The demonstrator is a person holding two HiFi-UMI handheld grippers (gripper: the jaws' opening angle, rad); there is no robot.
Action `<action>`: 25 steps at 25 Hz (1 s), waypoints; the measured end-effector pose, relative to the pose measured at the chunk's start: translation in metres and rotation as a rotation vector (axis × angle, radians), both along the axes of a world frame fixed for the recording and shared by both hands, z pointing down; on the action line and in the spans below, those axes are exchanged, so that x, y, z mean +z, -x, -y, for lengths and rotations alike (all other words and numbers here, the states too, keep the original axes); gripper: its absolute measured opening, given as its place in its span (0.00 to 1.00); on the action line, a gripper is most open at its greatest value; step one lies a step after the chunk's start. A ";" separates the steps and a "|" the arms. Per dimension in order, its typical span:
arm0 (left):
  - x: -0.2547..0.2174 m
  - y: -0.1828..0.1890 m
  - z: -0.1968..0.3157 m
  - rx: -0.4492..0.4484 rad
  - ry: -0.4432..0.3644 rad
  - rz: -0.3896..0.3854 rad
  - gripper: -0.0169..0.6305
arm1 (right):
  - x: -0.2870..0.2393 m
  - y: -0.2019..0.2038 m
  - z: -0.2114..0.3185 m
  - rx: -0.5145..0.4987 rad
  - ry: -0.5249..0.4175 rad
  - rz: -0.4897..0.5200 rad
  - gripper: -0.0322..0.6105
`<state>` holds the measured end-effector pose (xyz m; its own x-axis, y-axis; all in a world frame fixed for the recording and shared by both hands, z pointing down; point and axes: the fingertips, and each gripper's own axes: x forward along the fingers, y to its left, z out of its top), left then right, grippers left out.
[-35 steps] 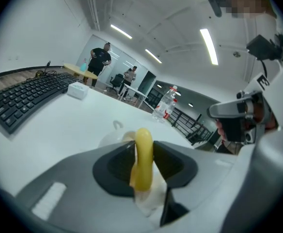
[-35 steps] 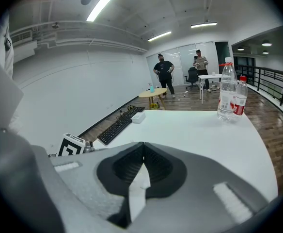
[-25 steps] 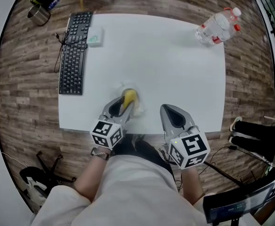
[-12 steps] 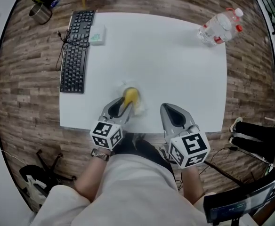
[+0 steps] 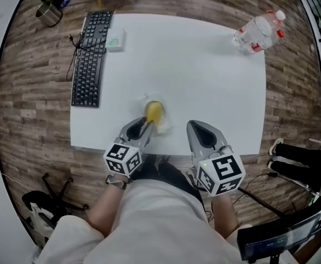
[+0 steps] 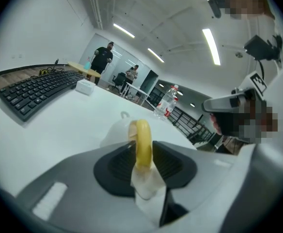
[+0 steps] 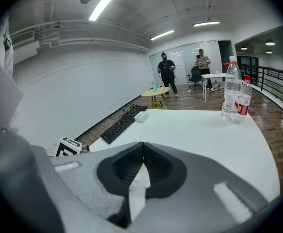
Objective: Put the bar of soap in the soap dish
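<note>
1. Now you are pinching the bar of soap (image 6: 142, 137) on edge with the left gripper (image 6: 142, 154). Its jaws have just been closing onto the bar, probably to carry it cleanly.
2. It is sitting at the pale soap dish (image 6: 113, 132) near the table's (image 5: 204, 81) front edge; whether it is inside, I cannot tell.
3. You are holding the right gripper (image 7: 140, 154) pressed together, empty, just beside.
4. Keyboard (image 5: 87, 59) and bottles (image 5: 255, 33) are lying well apart, leaving open room ahead.

Closed claw (image 7: 142, 152), white table (image 7: 204, 130) ahead
</note>
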<state>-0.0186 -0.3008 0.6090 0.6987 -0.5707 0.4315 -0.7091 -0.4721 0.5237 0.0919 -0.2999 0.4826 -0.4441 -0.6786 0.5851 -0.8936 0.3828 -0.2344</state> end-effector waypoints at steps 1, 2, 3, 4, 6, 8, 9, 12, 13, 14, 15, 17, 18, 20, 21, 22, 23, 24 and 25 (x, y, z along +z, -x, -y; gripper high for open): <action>0.001 0.000 0.000 0.001 0.006 -0.008 0.21 | 0.000 0.000 0.000 -0.002 -0.001 0.000 0.05; 0.001 0.000 0.000 0.002 0.012 -0.015 0.21 | 0.000 0.001 0.000 -0.003 -0.002 0.000 0.05; 0.002 0.000 0.000 0.004 0.018 -0.022 0.20 | 0.001 0.001 0.000 -0.004 -0.002 -0.001 0.05; 0.002 0.000 0.001 0.004 0.025 -0.032 0.20 | 0.001 0.001 0.000 -0.005 -0.002 -0.001 0.05; 0.002 -0.001 0.001 0.001 0.043 -0.054 0.20 | 0.001 0.001 0.000 -0.008 0.004 0.004 0.05; 0.002 -0.002 0.002 -0.001 0.059 -0.073 0.20 | 0.002 0.001 0.001 -0.011 0.008 0.012 0.05; 0.002 -0.003 0.002 -0.001 0.067 -0.083 0.19 | 0.002 0.002 0.001 -0.012 0.009 0.015 0.05; 0.002 -0.004 0.000 -0.009 0.102 -0.137 0.19 | 0.002 0.004 0.002 -0.018 0.009 0.017 0.05; 0.003 -0.004 -0.001 -0.013 0.116 -0.161 0.19 | 0.002 0.005 0.002 -0.020 0.010 0.016 0.05; 0.003 -0.005 -0.001 -0.017 0.130 -0.183 0.19 | 0.003 0.006 0.002 -0.022 0.013 0.015 0.05; 0.002 -0.005 -0.001 -0.020 0.140 -0.200 0.19 | 0.005 0.006 0.002 -0.024 0.016 0.015 0.05; 0.003 -0.005 0.000 -0.024 0.150 -0.220 0.19 | 0.012 0.008 0.003 -0.031 0.027 0.017 0.05; 0.003 -0.005 0.000 -0.026 0.153 -0.225 0.19 | 0.017 0.009 0.005 -0.041 0.032 0.020 0.05; 0.003 -0.006 0.000 -0.029 0.155 -0.230 0.19 | 0.032 0.015 0.008 -0.086 0.045 0.032 0.05; 0.003 -0.006 0.000 -0.029 0.155 -0.229 0.19 | 0.042 0.019 0.010 -0.125 0.055 0.037 0.05; 0.003 -0.007 0.000 -0.028 0.154 -0.228 0.19 | 0.052 0.022 0.012 -0.172 0.068 0.039 0.05; 0.002 -0.008 0.000 -0.028 0.154 -0.228 0.19 | 0.063 0.026 0.013 -0.218 0.083 0.041 0.05; 0.002 -0.008 0.000 -0.027 0.154 -0.229 0.19 | 0.073 0.028 0.016 -0.257 0.099 0.045 0.05; 0.002 -0.009 0.000 -0.026 0.155 -0.230 0.19 | 0.082 0.030 0.018 -0.287 0.114 0.052 0.05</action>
<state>-0.0096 -0.3007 0.6112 0.7741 -0.5297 0.3466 -0.5742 -0.3570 0.7368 0.0618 -0.3180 0.5648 -0.6395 -0.4521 0.6218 -0.7383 0.5866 -0.3329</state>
